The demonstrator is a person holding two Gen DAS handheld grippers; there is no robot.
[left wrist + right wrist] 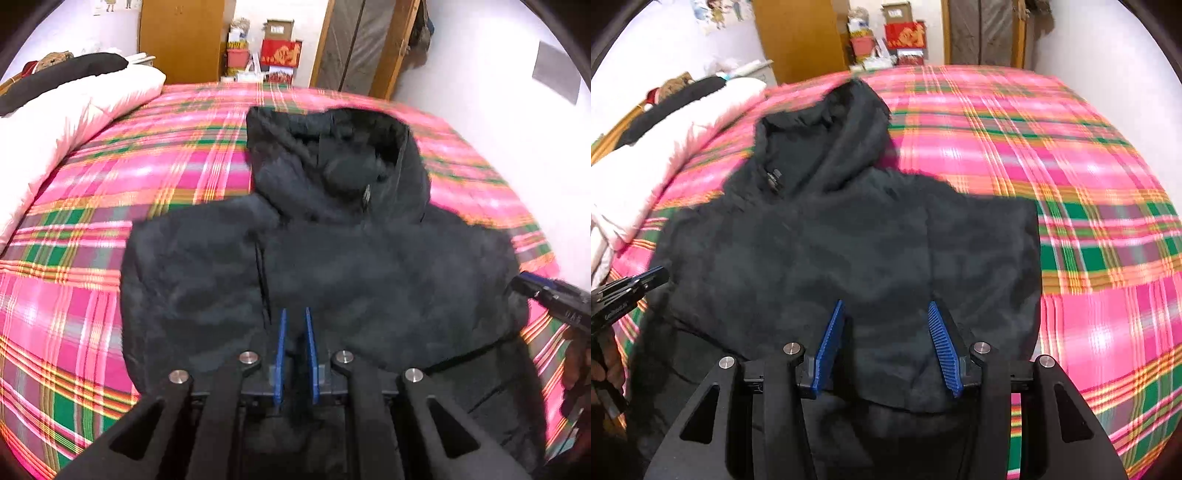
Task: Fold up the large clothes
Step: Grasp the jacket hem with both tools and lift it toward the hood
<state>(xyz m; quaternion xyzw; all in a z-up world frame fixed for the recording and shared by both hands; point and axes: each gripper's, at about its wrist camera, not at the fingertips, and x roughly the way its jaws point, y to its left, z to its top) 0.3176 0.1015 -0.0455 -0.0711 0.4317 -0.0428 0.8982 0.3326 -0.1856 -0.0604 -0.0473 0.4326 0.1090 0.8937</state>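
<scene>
A large black hooded jacket (332, 258) lies on the pink plaid bed cover, hood toward the far end; it also shows in the right wrist view (849, 251). Its sleeves look folded in over the body. My left gripper (295, 317) hovers over the jacket's lower middle, its blue pads (281, 350) nearly together with a narrow gap, and I cannot tell if cloth is pinched. My right gripper (886, 306) is open over the jacket's lower right part, its blue pads (942, 347) wide apart with cloth beneath them. Each gripper shows at the edge of the other's view.
The pink plaid bed cover (92, 229) spreads around the jacket. A white quilt (74, 110) with a dark garment on it lies along the left side. A wooden wardrobe (181, 37), boxes (280, 51) and a door stand beyond the bed.
</scene>
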